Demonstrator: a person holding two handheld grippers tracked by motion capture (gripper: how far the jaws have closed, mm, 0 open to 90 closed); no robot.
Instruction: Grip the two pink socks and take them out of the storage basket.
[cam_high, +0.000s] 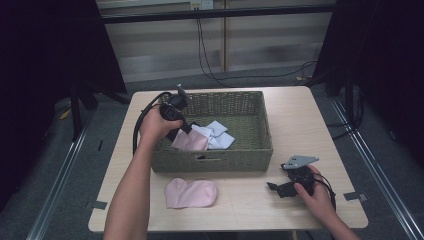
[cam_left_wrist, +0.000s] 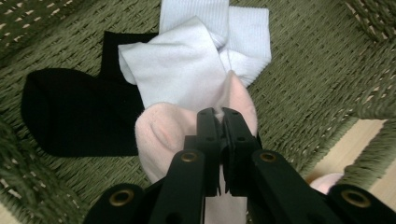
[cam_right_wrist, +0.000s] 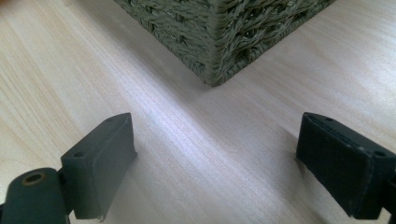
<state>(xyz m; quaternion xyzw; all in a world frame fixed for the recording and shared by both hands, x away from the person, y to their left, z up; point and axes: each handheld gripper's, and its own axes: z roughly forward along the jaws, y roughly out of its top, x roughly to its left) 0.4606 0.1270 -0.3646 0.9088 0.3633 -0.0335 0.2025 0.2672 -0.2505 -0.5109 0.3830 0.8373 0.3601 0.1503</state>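
High view: basket (cam_high: 260, 145) holds white socks (cam_high: 218, 135); second pink sock (cam_high: 191, 193) outside

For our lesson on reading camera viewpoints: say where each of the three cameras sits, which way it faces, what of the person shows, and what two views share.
High view: above the near side, facing forward and down on the table; forearms, both hands.
Left gripper view: rides the left gripper, facing down into the basket; shut on the pink sock.
Right gripper view: rides the right gripper, low over the table, jaws open.
Shared: both gripper views show the basket.
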